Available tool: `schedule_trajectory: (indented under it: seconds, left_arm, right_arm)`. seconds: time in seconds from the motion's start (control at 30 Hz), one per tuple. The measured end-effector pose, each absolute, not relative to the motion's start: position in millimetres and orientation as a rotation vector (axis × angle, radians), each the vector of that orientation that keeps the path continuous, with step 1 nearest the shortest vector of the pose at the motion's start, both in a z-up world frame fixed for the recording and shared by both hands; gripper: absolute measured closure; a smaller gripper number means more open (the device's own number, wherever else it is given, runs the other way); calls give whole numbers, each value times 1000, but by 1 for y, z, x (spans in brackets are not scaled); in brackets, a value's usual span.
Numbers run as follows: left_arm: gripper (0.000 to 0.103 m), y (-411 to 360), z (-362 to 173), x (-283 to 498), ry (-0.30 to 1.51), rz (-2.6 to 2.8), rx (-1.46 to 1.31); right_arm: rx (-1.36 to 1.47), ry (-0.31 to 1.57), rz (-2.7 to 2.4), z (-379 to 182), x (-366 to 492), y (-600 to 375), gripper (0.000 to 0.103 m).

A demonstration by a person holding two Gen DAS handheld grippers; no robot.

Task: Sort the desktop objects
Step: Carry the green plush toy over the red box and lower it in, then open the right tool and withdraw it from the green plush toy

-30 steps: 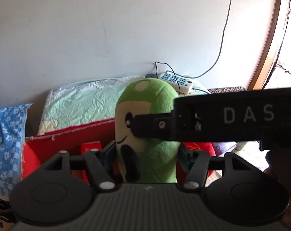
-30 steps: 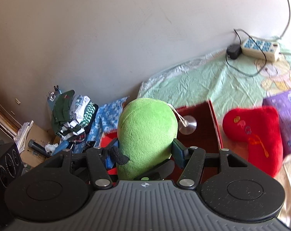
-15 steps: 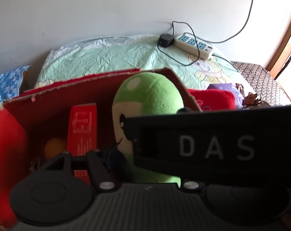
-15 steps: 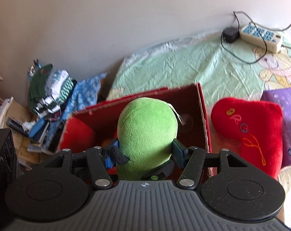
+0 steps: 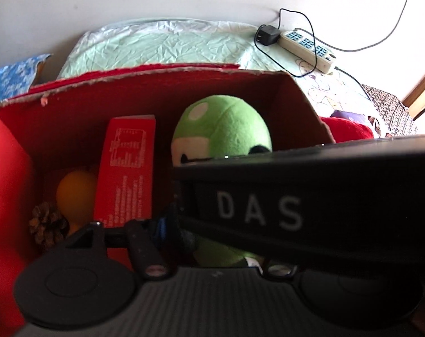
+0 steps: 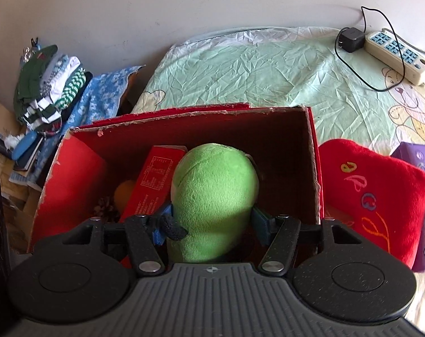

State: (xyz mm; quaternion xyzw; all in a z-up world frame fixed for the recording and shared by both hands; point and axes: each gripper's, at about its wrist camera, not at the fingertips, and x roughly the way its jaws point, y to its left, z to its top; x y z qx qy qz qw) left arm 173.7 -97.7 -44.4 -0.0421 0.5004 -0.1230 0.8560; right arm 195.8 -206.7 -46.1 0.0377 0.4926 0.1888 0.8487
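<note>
A green plush toy (image 6: 212,193) is held between both grippers, inside the open red cardboard box (image 6: 296,118). My right gripper (image 6: 211,223) is shut on the plush's lower body. My left gripper (image 5: 221,241) grips the same plush (image 5: 223,132) from the face side; the right gripper's black body marked DAS (image 5: 296,210) crosses the left wrist view and hides its right finger. In the box lie a red carton (image 5: 128,168), an orange ball (image 5: 73,193) and a pine cone (image 5: 48,226).
A red heart cushion (image 6: 372,193) and a purple pack (image 6: 420,160) lie right of the box on a green bedsheet (image 6: 254,64). A power strip with charger (image 6: 395,50) sits far right. Folded clothes (image 6: 49,81) are stacked at the left.
Both grippers have lowered the plush from above the box down into it. The box walls now rise around the toy.
</note>
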Motion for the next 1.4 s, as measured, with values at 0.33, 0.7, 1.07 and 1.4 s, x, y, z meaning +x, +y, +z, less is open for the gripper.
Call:
schedule_trajectory:
  seconds: [0.33, 0.7, 1.07, 1.4]
  left_arm:
    - [38, -96, -47, 179, 1139, -237, -120]
    - [32, -92, -46, 174, 1108, -243, -75]
    - [19, -86, -42, 168, 1052, -253, -4]
    - [17, -84, -11, 157, 916, -319, -4]
  right_arm:
    - [-136, 1060, 391, -54, 201, -185, 40]
    - [-64, 1059, 407, -53, 201, -190, 53]
    - [57, 971, 294, -38, 191, -212, 48]
    - [85, 894, 219, -25, 174, -231, 46]
